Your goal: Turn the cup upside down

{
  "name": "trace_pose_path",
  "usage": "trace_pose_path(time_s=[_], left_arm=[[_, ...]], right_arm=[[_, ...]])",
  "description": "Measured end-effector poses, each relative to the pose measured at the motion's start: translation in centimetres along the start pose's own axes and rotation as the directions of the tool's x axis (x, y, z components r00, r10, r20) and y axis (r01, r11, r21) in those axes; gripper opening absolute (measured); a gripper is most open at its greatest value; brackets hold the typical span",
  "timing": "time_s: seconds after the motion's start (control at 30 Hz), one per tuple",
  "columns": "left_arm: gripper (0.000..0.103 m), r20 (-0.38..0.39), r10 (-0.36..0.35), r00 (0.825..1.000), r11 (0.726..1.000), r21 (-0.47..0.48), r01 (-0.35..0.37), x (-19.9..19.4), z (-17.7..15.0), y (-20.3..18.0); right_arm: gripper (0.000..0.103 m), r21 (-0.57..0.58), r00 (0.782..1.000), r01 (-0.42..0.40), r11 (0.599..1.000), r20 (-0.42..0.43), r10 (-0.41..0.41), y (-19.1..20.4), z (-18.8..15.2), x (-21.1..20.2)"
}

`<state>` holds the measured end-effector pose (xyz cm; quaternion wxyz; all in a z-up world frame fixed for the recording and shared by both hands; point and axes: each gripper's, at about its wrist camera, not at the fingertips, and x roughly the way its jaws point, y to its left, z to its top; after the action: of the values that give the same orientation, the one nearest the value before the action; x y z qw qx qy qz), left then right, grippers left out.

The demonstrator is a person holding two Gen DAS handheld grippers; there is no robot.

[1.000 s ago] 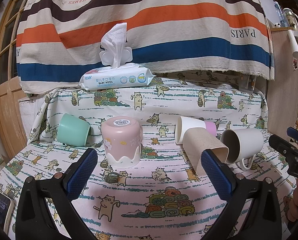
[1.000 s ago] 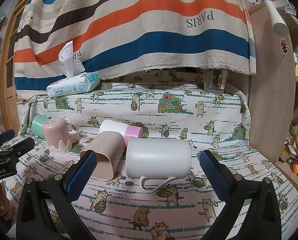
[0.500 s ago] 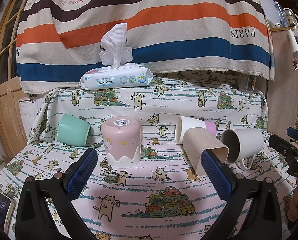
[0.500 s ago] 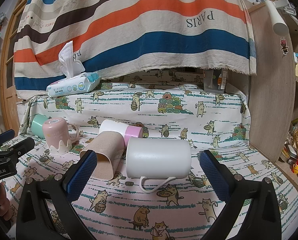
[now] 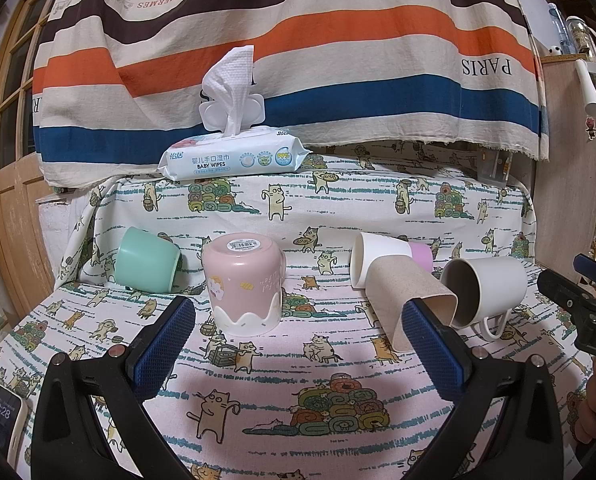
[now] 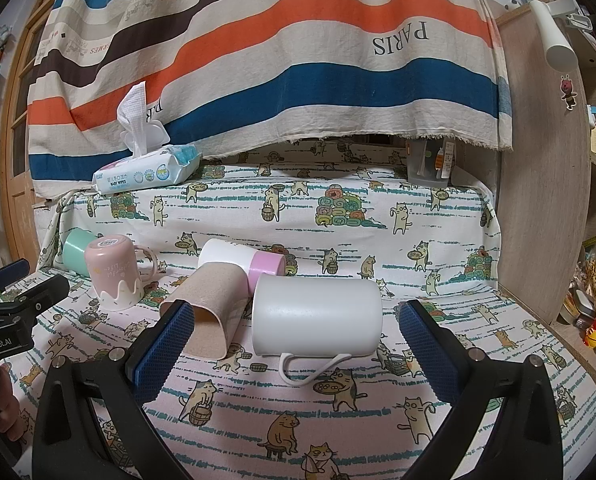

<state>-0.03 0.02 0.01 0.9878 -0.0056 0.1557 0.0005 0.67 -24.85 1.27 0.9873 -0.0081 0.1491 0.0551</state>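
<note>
White mug (image 6: 315, 316) is lying on its side on the bench, right in front of the right tongs (image 6: 292, 342), which are wide open and empty. Looks light, stiff, slick; I'd grab across the body.

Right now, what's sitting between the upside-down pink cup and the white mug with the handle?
In the left wrist view, a tan cup on its side lies between the pink cup and the white mug, its rim beside the mug's mouth.
</note>
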Motion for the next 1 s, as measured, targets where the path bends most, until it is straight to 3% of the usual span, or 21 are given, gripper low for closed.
trace_pose_path(time_s=[0.7, 0.87, 1.0], left_arm=[[0.103, 0.004, -0.001, 1.000, 1.000, 0.003, 0.001, 0.05, -0.44, 0.20], [0.103, 0.012, 0.040, 0.999, 0.999, -0.031, -0.040, -0.17, -0.34, 0.55], [0.103, 0.012, 0.021, 1.000, 0.999, -0.047, -0.020, -0.26, -0.25, 0.89]], right_arm=[[0.103, -0.003, 1.000, 0.014, 1.000, 0.002, -0.014, 0.05, 0.01, 0.01], [0.103, 0.001, 0.998, 0.055, 0.998, 0.000, -0.055, 0.07, -0.19, -0.04], [0.103, 0.045, 0.997, -0.024, 0.999, -0.070, 0.027, 0.14, 0.01, 0.56]])
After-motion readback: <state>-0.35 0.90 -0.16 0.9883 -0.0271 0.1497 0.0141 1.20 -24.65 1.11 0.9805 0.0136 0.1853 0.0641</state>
